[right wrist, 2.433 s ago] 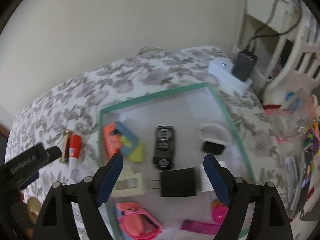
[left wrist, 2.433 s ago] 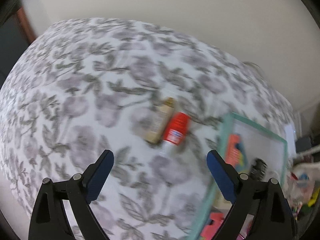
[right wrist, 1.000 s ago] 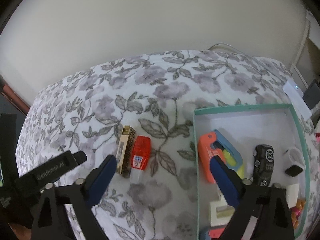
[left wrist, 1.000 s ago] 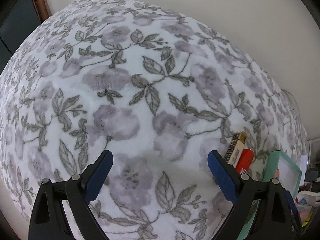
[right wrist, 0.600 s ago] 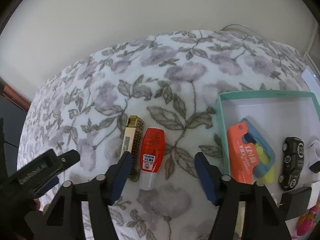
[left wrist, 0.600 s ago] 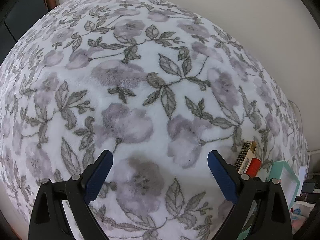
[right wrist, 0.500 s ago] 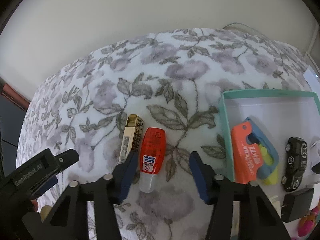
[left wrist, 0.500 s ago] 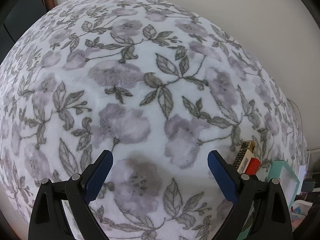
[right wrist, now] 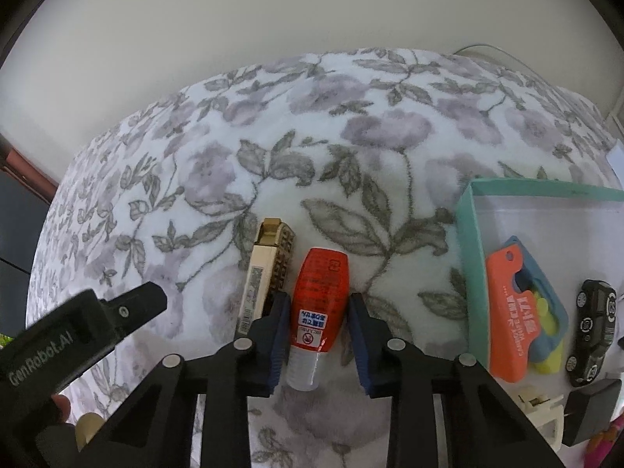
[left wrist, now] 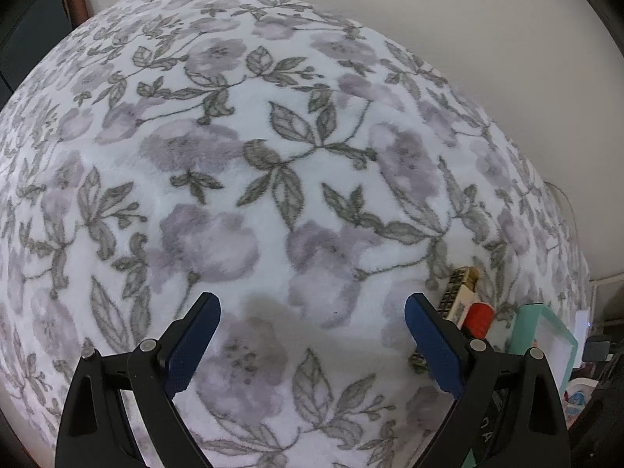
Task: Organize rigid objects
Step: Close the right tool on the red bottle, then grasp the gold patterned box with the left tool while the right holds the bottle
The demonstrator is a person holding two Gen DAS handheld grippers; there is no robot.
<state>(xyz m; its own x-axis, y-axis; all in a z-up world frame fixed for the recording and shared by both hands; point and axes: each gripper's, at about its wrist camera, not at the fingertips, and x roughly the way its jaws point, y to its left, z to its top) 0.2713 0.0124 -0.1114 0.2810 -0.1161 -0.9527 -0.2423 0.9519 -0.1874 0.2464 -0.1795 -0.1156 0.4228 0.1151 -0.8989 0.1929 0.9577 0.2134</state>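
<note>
Two tools are in view over a bed covered by a floral blanket. The right tool points steeply down, and its jaws have just been closing on the red bottle that lies on the blanket with its clear cap toward the camera. Its blue pads sit on either side of the bottle's lower body; the left pad appears to touch it, while a thin gap seems to remain at the right one, so the grip looks clenched on the bottle though the contact on the right side is hard to confirm. Just beside the bottle on its left lies a gold and cream box, parallel to it and close to the left pad.

To the right stands a teal-rimmed tray holding an orange and blue gadget, a black toy car, a black plug block and a cream piece at the lower edge.

From the left wrist view, the left tool hangs released over bare blanket, jaws wide with nothing between them. The box, the bottle and the tray's corner show just past its right finger. From the right wrist view, the left tool's black body sits at the lower left.
</note>
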